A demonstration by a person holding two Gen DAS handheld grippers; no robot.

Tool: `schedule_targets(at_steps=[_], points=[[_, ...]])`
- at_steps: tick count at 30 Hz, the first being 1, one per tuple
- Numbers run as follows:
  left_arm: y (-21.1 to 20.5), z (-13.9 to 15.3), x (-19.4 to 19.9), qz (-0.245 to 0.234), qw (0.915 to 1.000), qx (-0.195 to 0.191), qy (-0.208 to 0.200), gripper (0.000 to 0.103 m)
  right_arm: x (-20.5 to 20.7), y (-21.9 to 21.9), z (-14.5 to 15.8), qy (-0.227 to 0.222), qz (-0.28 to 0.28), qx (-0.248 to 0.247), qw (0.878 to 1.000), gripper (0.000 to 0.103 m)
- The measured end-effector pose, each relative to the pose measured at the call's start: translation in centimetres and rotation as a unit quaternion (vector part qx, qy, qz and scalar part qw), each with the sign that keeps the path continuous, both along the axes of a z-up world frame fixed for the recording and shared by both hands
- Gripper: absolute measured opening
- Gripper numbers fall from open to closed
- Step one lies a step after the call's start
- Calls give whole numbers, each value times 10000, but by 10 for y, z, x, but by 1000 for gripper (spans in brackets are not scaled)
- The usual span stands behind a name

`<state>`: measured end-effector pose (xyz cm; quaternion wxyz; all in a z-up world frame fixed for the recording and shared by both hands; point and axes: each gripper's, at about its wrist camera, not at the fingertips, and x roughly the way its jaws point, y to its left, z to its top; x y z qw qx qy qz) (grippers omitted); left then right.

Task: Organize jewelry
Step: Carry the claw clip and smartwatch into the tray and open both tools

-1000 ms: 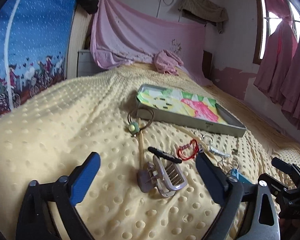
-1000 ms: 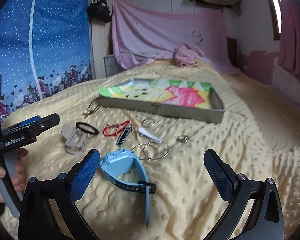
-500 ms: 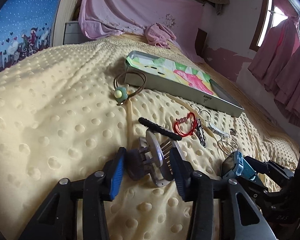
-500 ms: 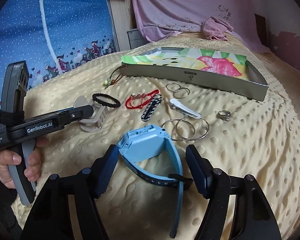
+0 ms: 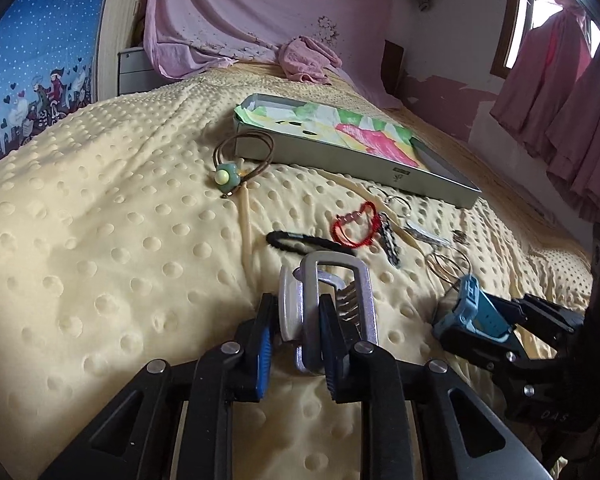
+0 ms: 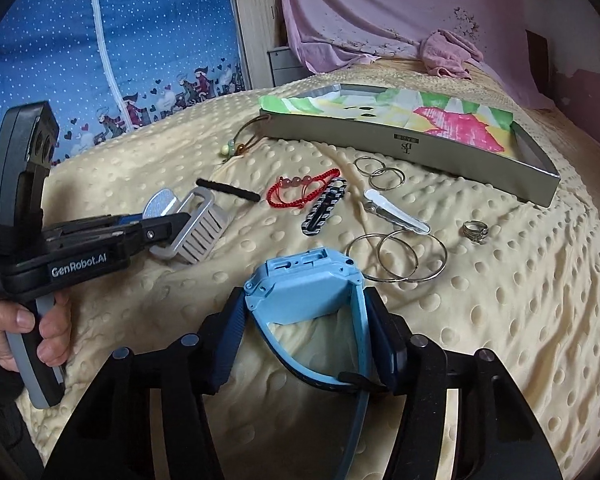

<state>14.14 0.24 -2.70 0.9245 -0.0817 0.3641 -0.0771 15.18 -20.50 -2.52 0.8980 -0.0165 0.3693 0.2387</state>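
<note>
- Left tongs (image 5: 294, 344), at the lower centre of the left wrist view, are clamped on the handles of a silver-grey hair claw (image 5: 328, 304); the claw stands against the yellow dotted bedspread (image 5: 100, 240).
- In the right wrist view the same tongs (image 6: 168, 232) come in from the left edge, gripped by a hand (image 6: 28, 336), with the claw (image 6: 196, 228) at their tip.
- Right tongs (image 6: 310, 344), lower centre of that view, are clamped on a blue watch (image 6: 304, 292), one pad on each side of its strap, the case face-down toward the bed.
- From the left wrist view the watch (image 5: 476, 312) sits at the right edge, held in the right tongs (image 5: 496, 320).
- Loose pieces lie mid-frame on the bedspread (image 6: 500, 320): a black hair tie (image 6: 228, 190), a red bead bracelet (image 6: 300, 192), a black-and-white clip (image 6: 324, 206) touching it, a silver clip (image 6: 396, 214), two small rings (image 6: 380, 172), two large hoops (image 6: 400, 256) overlapping just beyond the watch, and a finger ring (image 6: 475, 231) apart to the right.
- A grey tray (image 6: 420, 148) lined with bright floral paper spans the upper centre; a cord bracelet (image 6: 248, 140) with a green bead lies against its left corner.
- Pink cloth (image 6: 380, 12) hangs on the wall at the top of the frame.
</note>
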Motion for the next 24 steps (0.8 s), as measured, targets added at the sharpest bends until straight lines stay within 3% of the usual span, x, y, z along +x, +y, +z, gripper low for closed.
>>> schedule_targets(at_steps=[7, 14, 19, 24], points=[[-7, 10, -17, -193, 9994, -270, 45, 20, -11, -12, 9, -243, -107, 322, 9991, 52], [-23, 34, -12, -289, 9981, -388, -382, 20, -16, -35, 28, -622, -536, 586, 9949, 52], [-31, 58, 18, -100, 9950, -534, -837, 20, 0, -50, 50, -797, -827, 743, 9906, 52], [-36, 72, 70, 57, 9939, -502, -980, 20, 51, -58, 73, -1085, -1076, 546, 9867, 52]])
